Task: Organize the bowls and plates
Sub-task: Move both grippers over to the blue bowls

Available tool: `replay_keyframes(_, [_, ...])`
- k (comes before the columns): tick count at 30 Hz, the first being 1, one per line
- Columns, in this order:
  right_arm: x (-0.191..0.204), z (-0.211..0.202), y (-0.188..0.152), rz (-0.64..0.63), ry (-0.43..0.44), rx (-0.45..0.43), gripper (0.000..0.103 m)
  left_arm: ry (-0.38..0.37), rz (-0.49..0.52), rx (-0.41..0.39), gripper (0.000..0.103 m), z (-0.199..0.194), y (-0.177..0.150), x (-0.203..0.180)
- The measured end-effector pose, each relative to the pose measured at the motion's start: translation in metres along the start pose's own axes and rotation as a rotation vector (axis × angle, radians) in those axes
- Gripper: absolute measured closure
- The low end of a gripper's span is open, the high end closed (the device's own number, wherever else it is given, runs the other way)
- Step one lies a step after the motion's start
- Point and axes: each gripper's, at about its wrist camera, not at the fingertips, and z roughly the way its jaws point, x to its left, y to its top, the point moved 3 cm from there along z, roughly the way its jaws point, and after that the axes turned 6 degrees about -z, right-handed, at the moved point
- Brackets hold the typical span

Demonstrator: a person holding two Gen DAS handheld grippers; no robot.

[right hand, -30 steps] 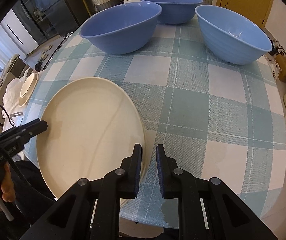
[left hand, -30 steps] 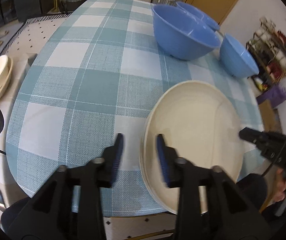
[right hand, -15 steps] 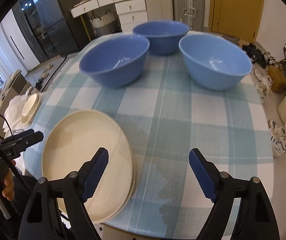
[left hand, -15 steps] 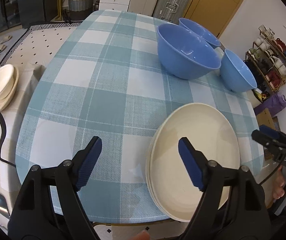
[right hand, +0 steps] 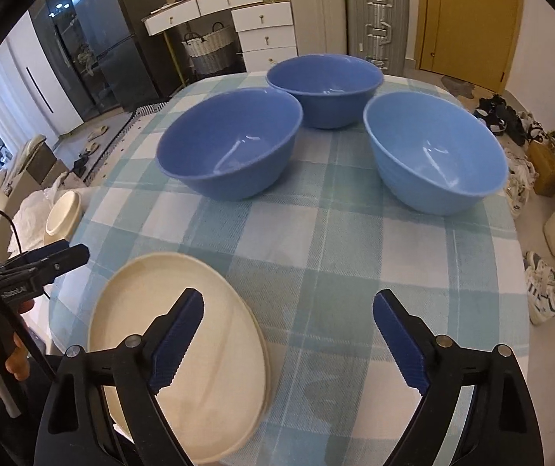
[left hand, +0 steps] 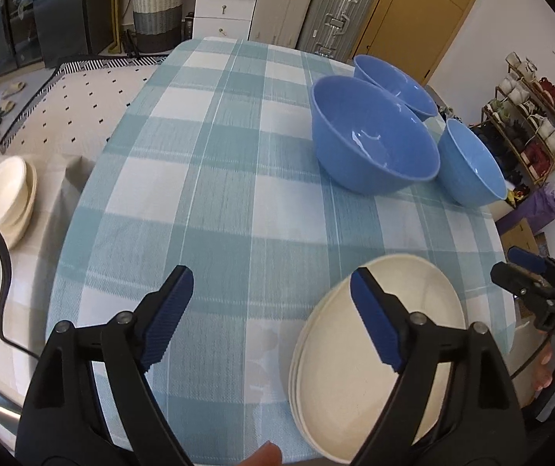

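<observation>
Lower right of my left view, cream plates stacked at the table edge, my left gripper and right gripper both just spread wide, nothing pinched, three blue bowls clustered upper centre

Each tool, left and right, is a black clamp-like frame with silver rivets and ribbed blue pads, the left trailing a black cable at nine o'clock, the right's body bearing white lettering.
</observation>
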Motion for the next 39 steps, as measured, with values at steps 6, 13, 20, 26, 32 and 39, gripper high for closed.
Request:
replay_keyframes(6, [-0.003, -0.002, 0.029, -0.007, 0.017, -0.009, 0.012, 0.013, 0.021, 0.000, 0.022, 0.004, 0.030, -0.011])
replay_keyframes(13, [-0.004, -0.002, 0.064, -0.041, 0.033, -0.002, 0.012, 0.015, 0.031, -0.003, 0.022, 0.004, 0.070, -0.029])
replay_keyframes(20, [-0.007, 0.002, 0.105, -0.044, 0.095, 0.025, 0.012, 0.018, 0.040, 0.008, 0.022, 0.017, 0.106, -0.044])
replay_keyframes(26, [-0.013, 0.015, 0.133, -0.062, 0.090, 0.036, 0.012, 0.019, 0.052, 0.005, 0.022, 0.035, 0.132, -0.059])
replay_keyframes(32, [-0.020, 0.039, 0.147, -0.073, 0.080, 0.061, 0.012, 0.033, 0.068, 0.014, 0.022, 0.059, 0.147, -0.068])
replay_keyframes(39, [-0.024, 0.068, 0.152, -0.058, 0.078, 0.073, 0.012, 0.067, 0.105, -0.010, 0.022, 0.077, 0.152, -0.072])
